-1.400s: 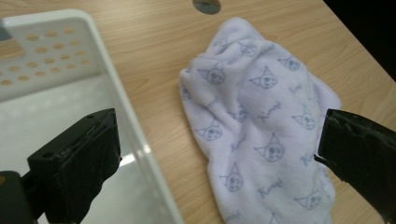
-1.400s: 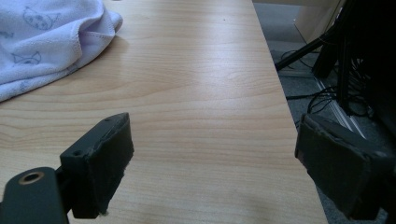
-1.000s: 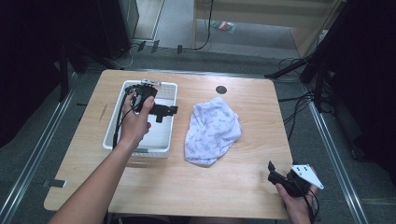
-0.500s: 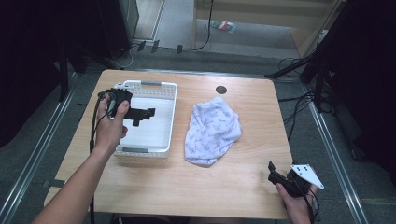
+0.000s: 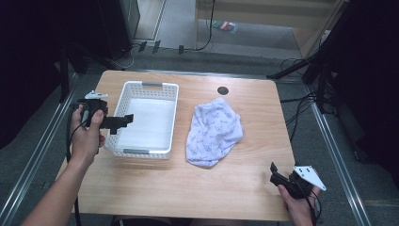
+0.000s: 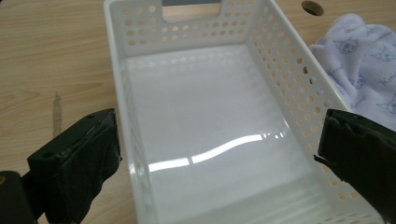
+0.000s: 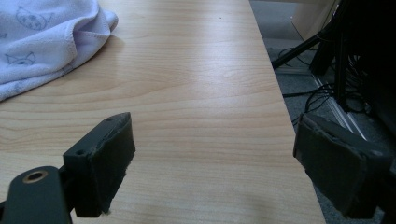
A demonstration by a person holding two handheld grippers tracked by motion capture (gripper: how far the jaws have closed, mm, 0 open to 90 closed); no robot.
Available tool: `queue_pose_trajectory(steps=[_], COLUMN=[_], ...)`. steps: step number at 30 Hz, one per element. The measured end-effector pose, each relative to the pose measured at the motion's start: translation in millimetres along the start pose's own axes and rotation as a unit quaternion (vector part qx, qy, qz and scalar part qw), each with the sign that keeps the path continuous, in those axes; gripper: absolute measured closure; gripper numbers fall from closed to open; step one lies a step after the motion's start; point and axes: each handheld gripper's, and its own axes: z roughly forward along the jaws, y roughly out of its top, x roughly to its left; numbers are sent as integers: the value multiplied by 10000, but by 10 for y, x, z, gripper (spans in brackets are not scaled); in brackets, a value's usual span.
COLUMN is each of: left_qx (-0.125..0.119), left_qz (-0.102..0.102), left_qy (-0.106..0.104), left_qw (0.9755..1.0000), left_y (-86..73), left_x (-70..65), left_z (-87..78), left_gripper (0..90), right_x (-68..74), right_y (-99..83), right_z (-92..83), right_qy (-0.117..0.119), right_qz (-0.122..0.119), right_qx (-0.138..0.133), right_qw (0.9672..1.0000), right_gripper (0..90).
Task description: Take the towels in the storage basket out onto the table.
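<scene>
Our left gripper (image 6: 219, 154) has its jaws spread wide with nothing between them, straddling the near left wall of the white basket (image 6: 116, 93), one pad outside over the table (image 6: 51, 60) and the other above the basket's right side. From above, that gripper (image 5: 123, 121) hangs at the basket's (image 5: 162, 87) left rim, pointing across its bare floor. Our right gripper (image 7: 210, 163) is also wide open and holds nothing; it sits low at the near right corner of the table, well apart from the work. Between the two lies the pale printed cloth (image 5: 214, 130), crumpled in a heap just right of the basket, its edge showing in the right gripper view (image 7: 42, 42). We judge that we are at the start of putting the cloth away: the basket is in place and empty, the cloth untouched. Next we should swing one gripper over the heap, come down on a raised fold, and close firmly enough to lift all layers.
</scene>
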Motion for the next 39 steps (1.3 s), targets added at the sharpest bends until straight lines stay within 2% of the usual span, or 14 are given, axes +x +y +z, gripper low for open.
queue_pose_trajectory(steps=[13, 23, 27, 33, 34, 39], left_qx=[-318, -528, -641, -684, -763, -858], left_qz=[-195, -351, -389, -440, -475, -471], left_qy=[203, 340, 383, 441, 436, 452], left_qw=[9991, 9974, 9965, 9957, 9950, 9942], left_y=[-199, -477, -602, -765, -820, -920], left_x=[320, 565, 631, 737, 762, 807], left_z=[-184, -248, -252, -253, -258, -281], left_gripper=[0, 0, 0, 0, 0, 0], right_x=[-2, 2, 3, 4, 1, 2], right_y=[0, 0, 0, 0, 1, 1], right_z=[3, 3, 3, 4, 4, 3], right_qy=[-7, -24, -33, -42, -40, -44], right_qz=[-8, -2, -1, 4, 10, 10], right_qx=[0, 24, 26, 27, 30, 30], right_qw=[10000, 10000, 10000, 10000, 10000, 10000], right_gripper=[129, 130, 130, 130, 130, 130])
